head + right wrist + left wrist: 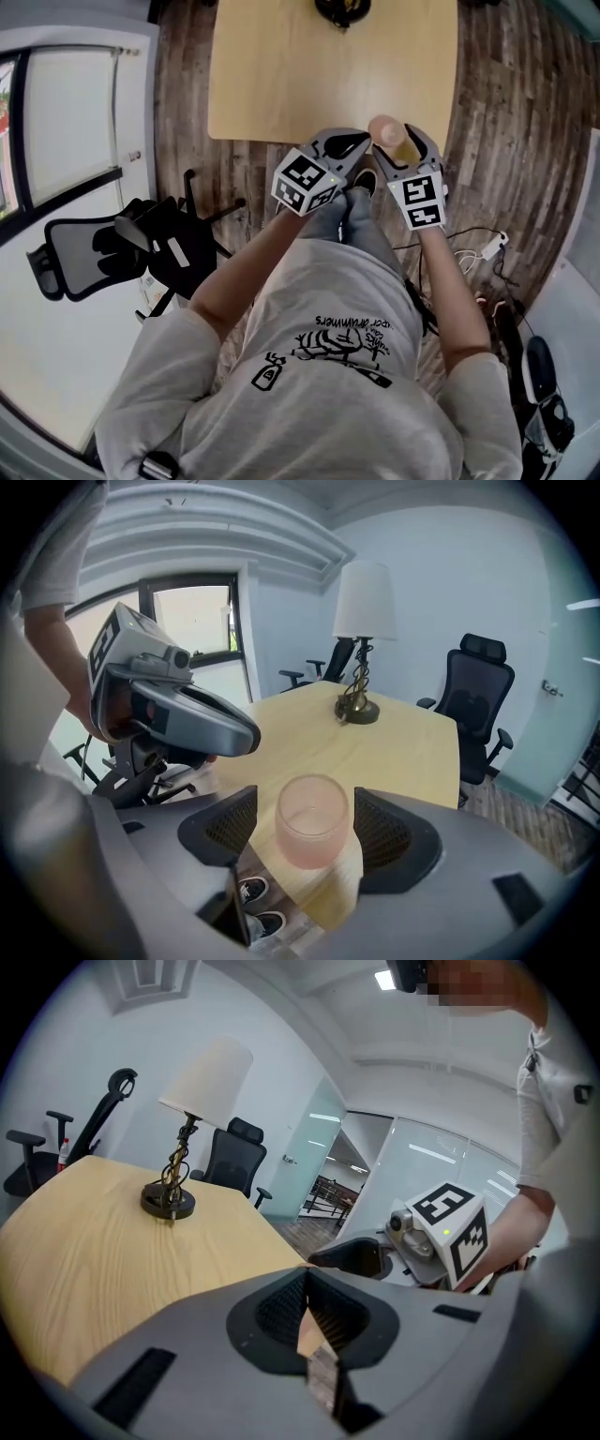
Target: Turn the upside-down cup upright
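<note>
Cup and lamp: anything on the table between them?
No. In the right gripper view the table between the pink cup and the lamp is bare wood; the head view agrees.

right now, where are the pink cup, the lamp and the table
pink cup (311, 834): right gripper view, middle of its side
lamp (364, 600): right gripper view, middle of its shade
table (412, 752): right gripper view, bare wooden top

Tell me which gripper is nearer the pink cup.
Right. The right gripper has the pink cup between its open fingers; the left gripper, shut, sits just left of the cup in the head view.
</note>
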The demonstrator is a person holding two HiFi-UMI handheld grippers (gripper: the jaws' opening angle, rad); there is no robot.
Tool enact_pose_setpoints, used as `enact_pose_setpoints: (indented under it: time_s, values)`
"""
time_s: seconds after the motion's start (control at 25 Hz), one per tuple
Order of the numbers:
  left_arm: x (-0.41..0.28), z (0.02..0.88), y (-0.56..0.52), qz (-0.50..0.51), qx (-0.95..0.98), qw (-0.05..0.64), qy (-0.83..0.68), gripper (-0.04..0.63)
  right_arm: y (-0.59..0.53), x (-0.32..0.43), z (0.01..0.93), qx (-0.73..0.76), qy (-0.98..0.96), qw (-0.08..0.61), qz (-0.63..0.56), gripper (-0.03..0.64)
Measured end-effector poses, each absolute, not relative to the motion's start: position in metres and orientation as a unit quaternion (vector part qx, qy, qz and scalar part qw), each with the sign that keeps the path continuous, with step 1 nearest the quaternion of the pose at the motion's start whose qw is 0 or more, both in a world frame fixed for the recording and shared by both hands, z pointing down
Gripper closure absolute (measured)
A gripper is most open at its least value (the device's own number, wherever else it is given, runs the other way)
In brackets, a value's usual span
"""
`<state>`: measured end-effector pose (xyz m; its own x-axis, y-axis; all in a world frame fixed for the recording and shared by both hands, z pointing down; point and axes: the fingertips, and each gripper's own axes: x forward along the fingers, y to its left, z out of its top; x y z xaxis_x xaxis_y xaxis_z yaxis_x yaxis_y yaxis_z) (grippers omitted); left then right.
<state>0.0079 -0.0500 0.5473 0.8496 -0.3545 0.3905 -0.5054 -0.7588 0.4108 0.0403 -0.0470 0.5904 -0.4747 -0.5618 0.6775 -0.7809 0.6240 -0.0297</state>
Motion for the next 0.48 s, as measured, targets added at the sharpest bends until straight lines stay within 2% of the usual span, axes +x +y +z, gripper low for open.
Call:
enact_pose_setpoints:
  time_s: [0.48]
  values:
    - [0.009, 0.56, -0.053, 0.151, 0.926, 0.268, -0.22, 0.587, -0.062, 0.041, 0.614, 0.381, -0.843, 0.335, 0.181, 0.314]
